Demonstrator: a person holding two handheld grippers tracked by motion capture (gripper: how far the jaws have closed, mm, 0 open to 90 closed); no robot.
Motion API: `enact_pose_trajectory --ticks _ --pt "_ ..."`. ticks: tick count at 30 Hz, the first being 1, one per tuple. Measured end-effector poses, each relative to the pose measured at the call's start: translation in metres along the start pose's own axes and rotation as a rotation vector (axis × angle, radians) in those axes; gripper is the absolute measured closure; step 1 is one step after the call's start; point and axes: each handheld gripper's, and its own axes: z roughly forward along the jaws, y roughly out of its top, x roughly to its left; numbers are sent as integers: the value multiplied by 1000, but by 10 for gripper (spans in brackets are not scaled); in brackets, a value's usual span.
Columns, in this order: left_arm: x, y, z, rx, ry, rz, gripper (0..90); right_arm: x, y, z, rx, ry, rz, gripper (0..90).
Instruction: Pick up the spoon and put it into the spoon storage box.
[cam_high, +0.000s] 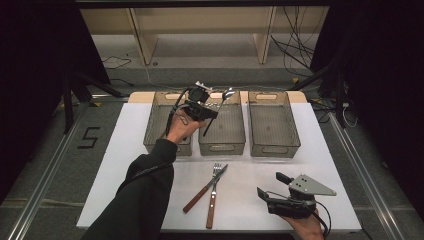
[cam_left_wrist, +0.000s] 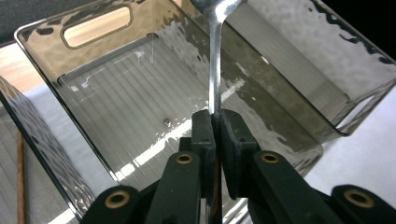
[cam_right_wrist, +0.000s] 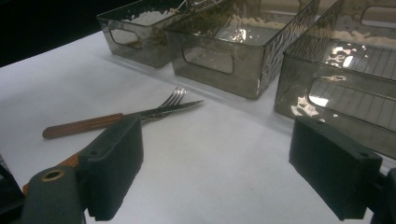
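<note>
My left gripper (cam_high: 213, 113) is raised over the middle smoked-plastic bin (cam_high: 222, 146) and is shut on a metal spoon (cam_high: 223, 103). The spoon's bowl points up and away and its handle hangs down toward the bin. In the left gripper view the pads (cam_left_wrist: 203, 130) pinch the spoon (cam_left_wrist: 215, 70) above the bare ribbed floor of the bin (cam_left_wrist: 116, 98). A wooden-handled fork (cam_high: 213, 197) and knife (cam_high: 204, 192) lie crossed on the white table in front of the bins. My right gripper (cam_high: 268, 184) rests open at the front right, with nothing between its jaws.
Three bins stand in a row at the back: left bin (cam_high: 155, 127), middle, right bin (cam_high: 274, 125). The right gripper view looks past its wide jaws (cam_right_wrist: 224, 168) to the knife (cam_right_wrist: 163, 110), fork tines (cam_right_wrist: 175, 97) and bin fronts (cam_right_wrist: 210, 58). White tabletop (cam_high: 250, 170) lies between cutlery and bins.
</note>
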Motion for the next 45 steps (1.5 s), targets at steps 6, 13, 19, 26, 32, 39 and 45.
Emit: enact_pose_trajectory --ticks 6,13,19,26,32,39,45 --pt "3 -3 8 8 5 -17 839 0 0 0 -1 1 0 183" --pt "5 -6 16 34 14 -18 838 0 0 0 -1 1 0 184" --pt "6 -8 18 39 18 -30 837 0 0 0 -1 2 0 183" --pt "6 -11 23 63 27 -27 836 0 0 0 -1 1 0 184" --pt "6 -13 26 76 36 -30 835 0 0 0 -1 0 0 183" --pt "7 -15 30 104 43 -34 831 0 0 -1 -2 1 1 184" --pt "4 -14 32 124 49 -42 767 0 0 0 -4 -1 4 184"
